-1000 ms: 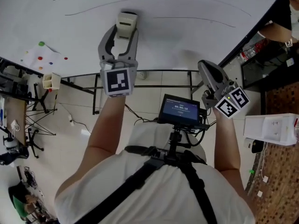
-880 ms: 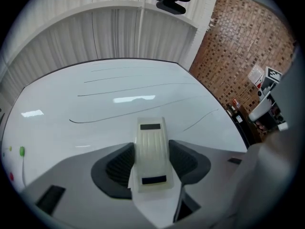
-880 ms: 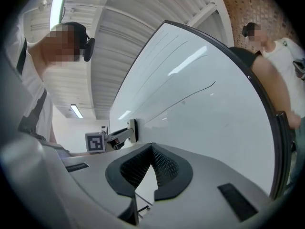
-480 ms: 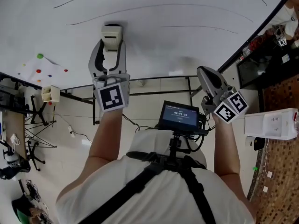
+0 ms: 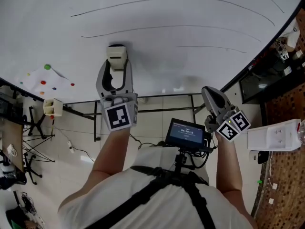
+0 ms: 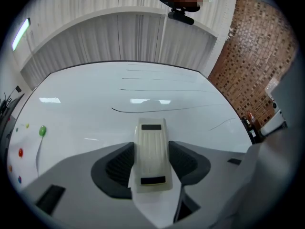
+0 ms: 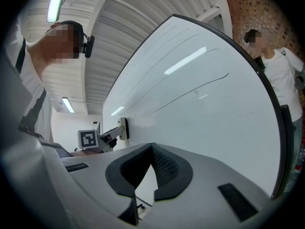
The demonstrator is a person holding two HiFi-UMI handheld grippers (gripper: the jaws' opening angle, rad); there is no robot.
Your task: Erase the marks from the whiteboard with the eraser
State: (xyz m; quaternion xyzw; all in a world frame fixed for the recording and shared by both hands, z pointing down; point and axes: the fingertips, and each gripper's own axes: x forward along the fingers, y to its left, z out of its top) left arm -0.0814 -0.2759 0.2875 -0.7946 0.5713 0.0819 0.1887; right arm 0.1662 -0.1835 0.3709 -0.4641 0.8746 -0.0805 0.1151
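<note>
The whiteboard (image 5: 190, 56) fills the top of the head view, with several long thin dark curved lines (image 5: 167, 28) across it. My left gripper (image 5: 116, 68) is shut on a cream eraser (image 5: 116, 57), which is pressed flat to the board below the lowest long line. In the left gripper view the eraser (image 6: 152, 151) sits between the jaws, with a line (image 6: 157, 110) just beyond it. My right gripper (image 5: 212, 97) hangs shut and empty below the board's lower right edge; in the right gripper view its tips (image 7: 151, 149) meet beside the whiteboard (image 7: 205, 94).
Coloured magnets (image 5: 46, 67) and a sheet (image 5: 40, 80) sit at the board's left, with a small cream holder (image 5: 52, 107) below. The board's stand (image 5: 143, 99) and a chest-mounted screen (image 5: 185, 132) lie under it. A person (image 7: 279, 75) stands past the board's right end.
My left gripper with the eraser has slid down and left on the board, away from the lowest long line. The right gripper has barely shifted.
</note>
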